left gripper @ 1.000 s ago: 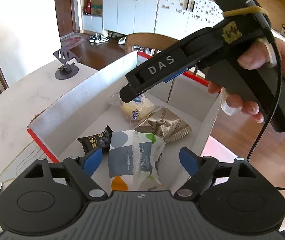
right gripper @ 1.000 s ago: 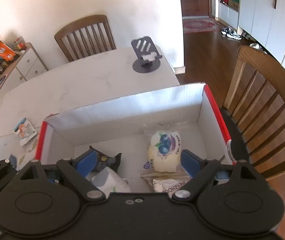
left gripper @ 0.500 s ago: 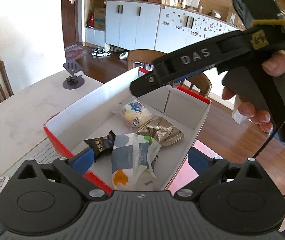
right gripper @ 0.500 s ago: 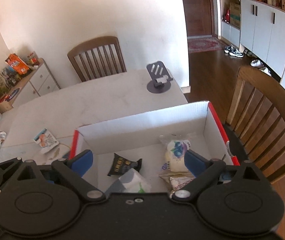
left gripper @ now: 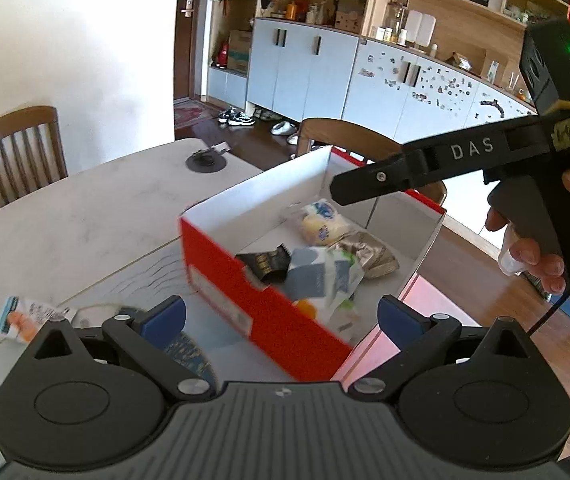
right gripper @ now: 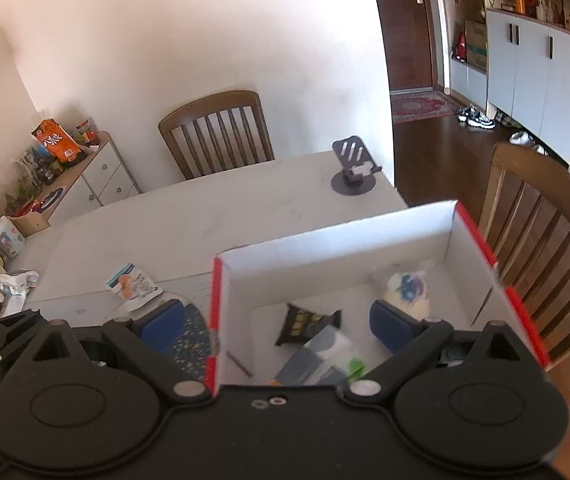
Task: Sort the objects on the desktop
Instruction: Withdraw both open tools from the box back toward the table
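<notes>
Left wrist view: left tool (left gripper: 281, 318) gapes wide and empty over the box (left gripper: 269, 312), right tool (right gripper: 277, 320) likewise, while the loose snack packet (left gripper: 25, 318) lies out left on the desk (left gripper: 65, 216), nearer the left hand.

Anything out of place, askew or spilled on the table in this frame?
One snack packet lies loose on the table, outside the red box that holds the other packets. The box sits at the table's edge beside a chair. Nothing looks spilled or damaged.
</notes>
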`<state>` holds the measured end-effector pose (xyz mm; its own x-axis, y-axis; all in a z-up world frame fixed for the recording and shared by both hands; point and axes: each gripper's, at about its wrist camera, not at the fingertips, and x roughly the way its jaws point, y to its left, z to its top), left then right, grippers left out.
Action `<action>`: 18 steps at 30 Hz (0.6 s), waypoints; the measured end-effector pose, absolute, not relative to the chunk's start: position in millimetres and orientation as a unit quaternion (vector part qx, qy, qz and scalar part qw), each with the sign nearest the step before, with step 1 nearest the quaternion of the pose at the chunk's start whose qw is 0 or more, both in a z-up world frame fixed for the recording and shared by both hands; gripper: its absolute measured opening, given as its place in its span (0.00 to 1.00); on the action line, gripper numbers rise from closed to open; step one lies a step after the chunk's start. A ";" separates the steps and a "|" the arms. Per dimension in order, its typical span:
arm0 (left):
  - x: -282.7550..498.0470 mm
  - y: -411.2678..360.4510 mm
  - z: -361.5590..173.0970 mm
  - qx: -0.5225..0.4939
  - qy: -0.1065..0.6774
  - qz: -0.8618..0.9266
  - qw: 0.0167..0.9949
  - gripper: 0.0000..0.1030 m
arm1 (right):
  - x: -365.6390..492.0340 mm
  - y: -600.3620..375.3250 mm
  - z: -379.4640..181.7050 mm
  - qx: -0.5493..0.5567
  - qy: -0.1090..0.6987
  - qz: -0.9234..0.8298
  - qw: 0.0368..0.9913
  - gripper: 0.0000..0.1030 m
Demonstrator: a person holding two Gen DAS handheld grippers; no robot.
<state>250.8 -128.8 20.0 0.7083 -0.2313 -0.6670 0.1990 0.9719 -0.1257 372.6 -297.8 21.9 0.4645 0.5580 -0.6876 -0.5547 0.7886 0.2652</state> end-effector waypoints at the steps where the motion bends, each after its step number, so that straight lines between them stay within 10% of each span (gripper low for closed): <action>1: 246.4 -124.5 20.2 -0.022 0.363 -0.115 0.924 1.00 | 369.4 -294.9 21.5 0.002 0.404 0.324 0.855 0.96; 18: 190.7 -60.1 13.7 -0.036 0.371 -0.110 0.921 1.00 | 313.9 -228.0 18.9 -0.014 0.411 0.343 0.844 0.96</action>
<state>190.7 -60.1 13.7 0.7001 -0.2300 -0.6760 0.1769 0.9731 -0.1479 313.9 -228.0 18.9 0.4264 0.5675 -0.7043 -0.5906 0.7645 0.2584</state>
